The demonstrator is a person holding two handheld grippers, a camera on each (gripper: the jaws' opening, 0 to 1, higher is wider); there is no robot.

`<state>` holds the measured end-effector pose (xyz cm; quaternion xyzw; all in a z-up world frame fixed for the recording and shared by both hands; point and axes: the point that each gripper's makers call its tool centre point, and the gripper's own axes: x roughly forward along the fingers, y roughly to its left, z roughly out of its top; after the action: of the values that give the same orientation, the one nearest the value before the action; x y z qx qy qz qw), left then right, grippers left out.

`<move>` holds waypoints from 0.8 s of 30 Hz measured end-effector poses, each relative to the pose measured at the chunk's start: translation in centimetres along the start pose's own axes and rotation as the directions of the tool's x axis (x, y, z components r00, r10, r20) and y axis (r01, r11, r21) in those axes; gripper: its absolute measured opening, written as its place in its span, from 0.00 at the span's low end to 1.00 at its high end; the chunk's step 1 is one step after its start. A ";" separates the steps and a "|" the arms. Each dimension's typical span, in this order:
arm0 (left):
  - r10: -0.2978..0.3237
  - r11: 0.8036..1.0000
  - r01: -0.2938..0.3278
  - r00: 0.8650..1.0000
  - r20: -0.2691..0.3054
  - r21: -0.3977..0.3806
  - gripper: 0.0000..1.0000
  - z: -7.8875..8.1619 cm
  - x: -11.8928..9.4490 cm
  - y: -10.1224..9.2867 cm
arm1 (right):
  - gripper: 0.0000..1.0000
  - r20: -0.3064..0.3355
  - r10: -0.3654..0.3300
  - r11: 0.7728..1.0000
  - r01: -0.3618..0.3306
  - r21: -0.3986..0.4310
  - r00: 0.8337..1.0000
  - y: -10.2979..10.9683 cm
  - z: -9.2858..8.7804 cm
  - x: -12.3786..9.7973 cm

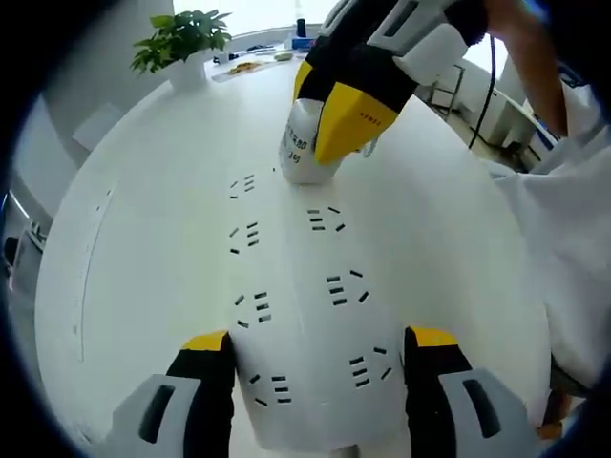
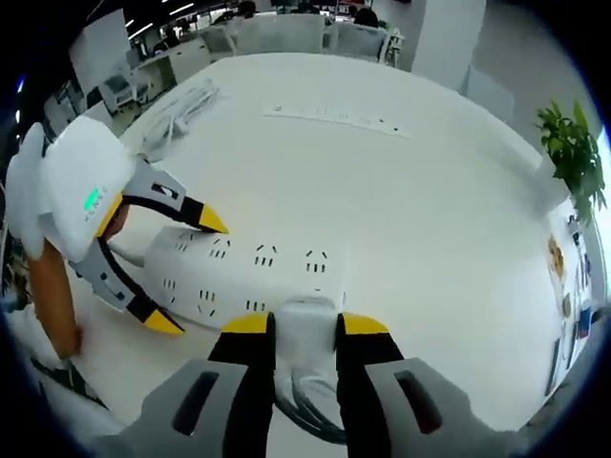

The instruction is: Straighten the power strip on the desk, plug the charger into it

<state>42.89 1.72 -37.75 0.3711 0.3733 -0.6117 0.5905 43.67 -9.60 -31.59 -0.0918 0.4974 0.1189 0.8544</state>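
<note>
Left gripper (image 1: 315, 358), left gripper view: jaws spread wide either side of the near end of the power strip (image 1: 305, 286), which lies flat on the white desk (image 1: 143, 239); whether the jaw tips touch its sides cannot be told. The strip's long axis runs straight away from this gripper, socket rows receding toward the far end. There, the right gripper (image 1: 334, 124) is closed on the white charger (image 1: 301, 143), held at that end of the strip; whether it is already seated cannot be told. Right gripper view: right gripper (image 2: 305, 329), jaws clamped on the charger (image 2: 305, 320), directly over the strip's (image 2: 248, 277) edge. Beyond the strip, a potted plant (image 1: 181, 43) stands at the desk's far rim
</note>
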 end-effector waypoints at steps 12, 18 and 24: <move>0.004 1.000 -0.004 1.000 0.003 -0.014 0.74 0.0 0.0 0.0 | 0.27 0.075 0.106 0.994 -0.104 -0.034 0.992 -0.1 -0.3 0.4; 0.004 1.000 -0.004 1.000 0.007 -0.014 0.74 -0.1 0.0 0.0 | 0.47 0.151 0.160 0.983 -0.143 -0.114 0.976 1.1 0.7 -1.0; 0.004 1.000 -0.004 1.000 0.006 -0.015 0.74 -0.1 0.0 -0.1 | 0.33 0.104 0.129 0.990 -0.123 -0.065 0.986 0.5 -0.5 -1.3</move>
<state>42.78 1.81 -37.82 0.3656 0.3755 -0.6087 0.5957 42.53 -9.44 -30.68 -0.0787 0.4517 0.1921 0.8677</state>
